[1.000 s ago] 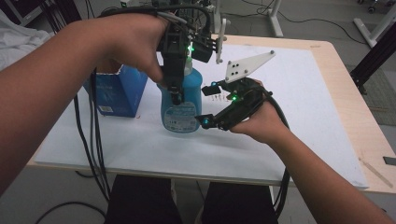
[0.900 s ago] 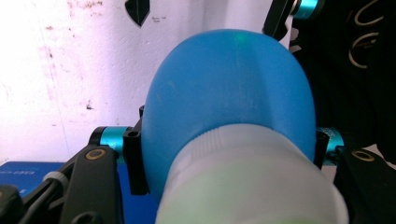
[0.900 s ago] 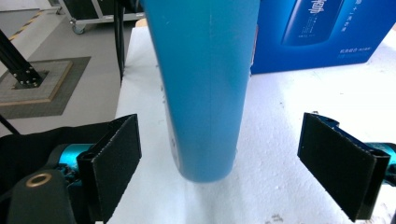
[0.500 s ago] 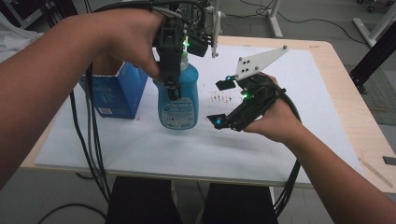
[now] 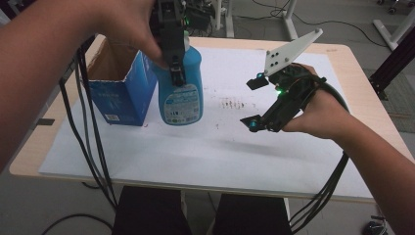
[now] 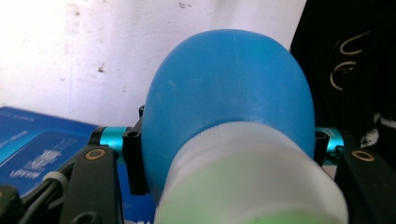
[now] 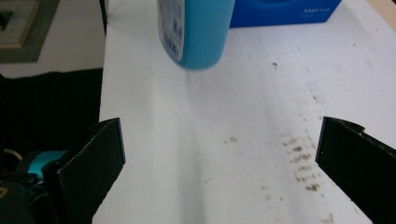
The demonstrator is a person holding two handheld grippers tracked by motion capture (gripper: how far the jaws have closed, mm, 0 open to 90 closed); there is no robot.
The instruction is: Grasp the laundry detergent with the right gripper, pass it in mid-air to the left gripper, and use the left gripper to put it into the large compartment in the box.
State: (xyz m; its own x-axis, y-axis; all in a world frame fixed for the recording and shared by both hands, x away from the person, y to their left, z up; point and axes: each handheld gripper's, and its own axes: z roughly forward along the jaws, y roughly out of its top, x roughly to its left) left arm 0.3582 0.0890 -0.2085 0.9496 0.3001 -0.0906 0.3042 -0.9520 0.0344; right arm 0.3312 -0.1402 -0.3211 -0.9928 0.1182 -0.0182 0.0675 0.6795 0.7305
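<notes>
Bottle lifted, box next.
Your left hand-held gripper (image 5: 177, 78) clamps the bottle (image 5: 182, 100) off the counter (image 5: 274, 161); your right hand-held gripper (image 5: 255, 103), jaws just opened wide, holds nothing; box (image 5: 120, 93) waits.

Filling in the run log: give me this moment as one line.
left tool: shut on blue bottle, lifted | right tool: open, empty | blue box: beside bottle

We see print on the blue bottle's label (image 5: 182, 103) and the blue box (image 5: 113, 100), none of it legible
</notes>
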